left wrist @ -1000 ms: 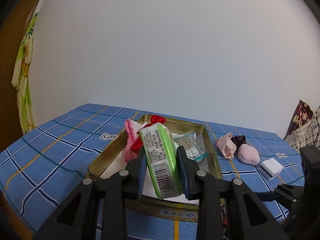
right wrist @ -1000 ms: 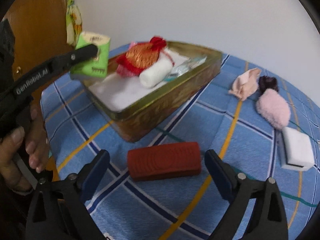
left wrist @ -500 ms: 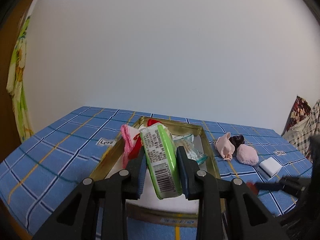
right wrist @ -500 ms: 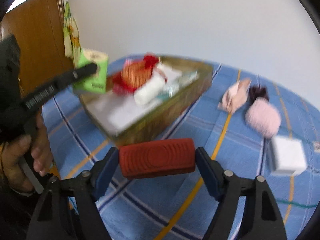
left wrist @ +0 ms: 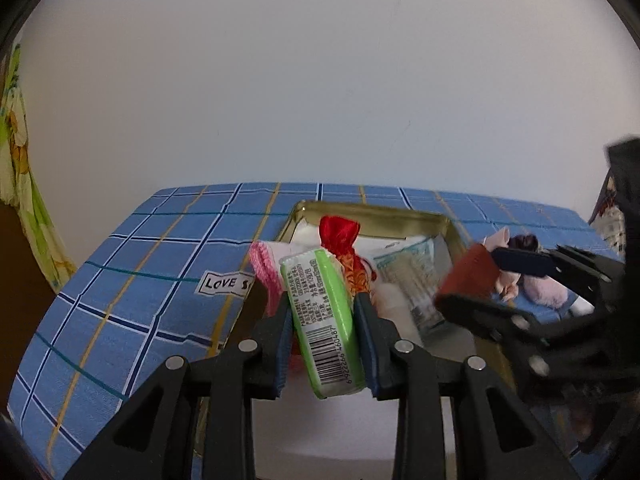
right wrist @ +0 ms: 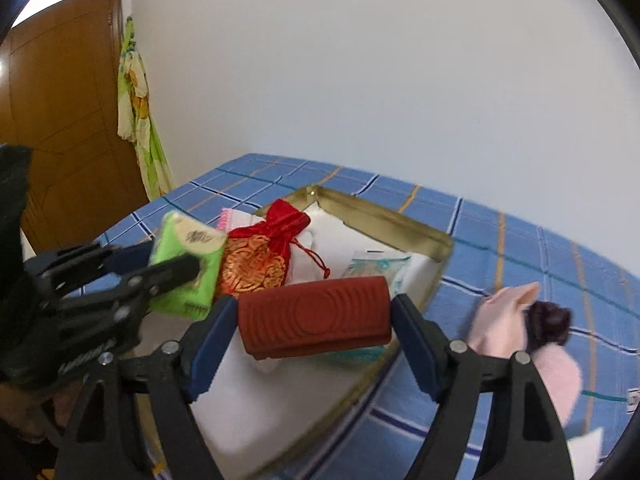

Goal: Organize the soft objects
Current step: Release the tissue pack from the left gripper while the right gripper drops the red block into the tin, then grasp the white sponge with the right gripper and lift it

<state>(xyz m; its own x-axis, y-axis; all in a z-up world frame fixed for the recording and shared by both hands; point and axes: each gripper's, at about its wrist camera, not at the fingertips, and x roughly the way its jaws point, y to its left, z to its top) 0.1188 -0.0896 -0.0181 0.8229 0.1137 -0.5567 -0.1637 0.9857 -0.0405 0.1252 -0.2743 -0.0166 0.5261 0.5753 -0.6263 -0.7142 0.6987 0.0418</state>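
My left gripper (left wrist: 323, 320) is shut on a green tissue pack (left wrist: 324, 324) and holds it above the near end of the gold tin (left wrist: 372, 212). My right gripper (right wrist: 314, 320) is shut on a dark red rubbery block (right wrist: 314, 316) and holds it over the tin's (right wrist: 384, 220) right side. The block also shows in the left wrist view (left wrist: 468, 280), and the green pack in the right wrist view (right wrist: 186, 264). In the tin lie a red and gold pouch (right wrist: 260, 256), a pink cloth (left wrist: 264, 264), a white roll and a clear packet (left wrist: 408, 272).
A blue checked cloth (left wrist: 140, 280) covers the table. Right of the tin lie a pale pink sock (right wrist: 504, 316), a dark scrunchie (right wrist: 548, 320), a pink fluffy item (right wrist: 556, 376) and a white block (right wrist: 584, 448). A wooden door (right wrist: 60, 120) stands at left.
My right gripper closed on the red block, lifted it off the cloth and carried it left over the tin. My left gripper moved forward over the tin with the green pack.
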